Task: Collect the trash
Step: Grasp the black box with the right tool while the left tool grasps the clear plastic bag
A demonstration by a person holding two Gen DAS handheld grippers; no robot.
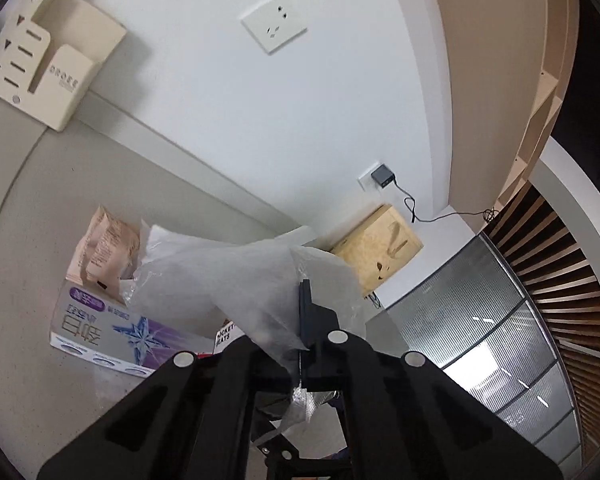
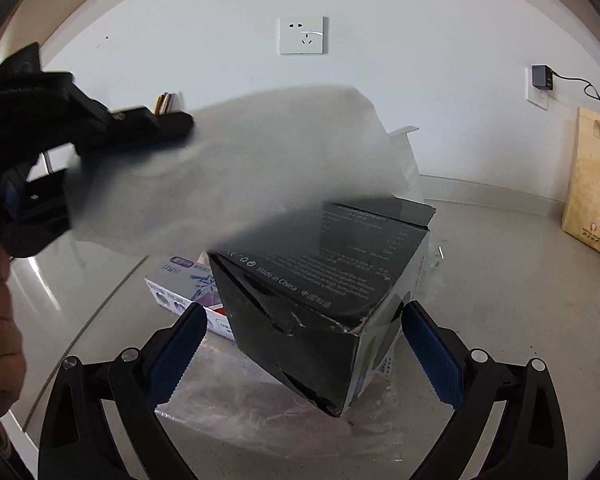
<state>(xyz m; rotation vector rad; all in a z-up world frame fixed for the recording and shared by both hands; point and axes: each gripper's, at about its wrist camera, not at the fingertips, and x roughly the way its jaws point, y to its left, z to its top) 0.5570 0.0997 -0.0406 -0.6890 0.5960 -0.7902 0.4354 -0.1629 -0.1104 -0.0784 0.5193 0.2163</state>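
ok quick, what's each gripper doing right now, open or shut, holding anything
left gripper: shut on the translucent white plastic bag.
right gripper: open, holding nothing, jaws either side of the dented black cardboard box.

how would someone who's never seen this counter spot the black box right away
Start at the grey counter below the white wall socket. In the middle of it, on a sheet of clear plastic, stands the black box. Unlike the white and purple box behind it, it is dark, torn and covered in small white print.
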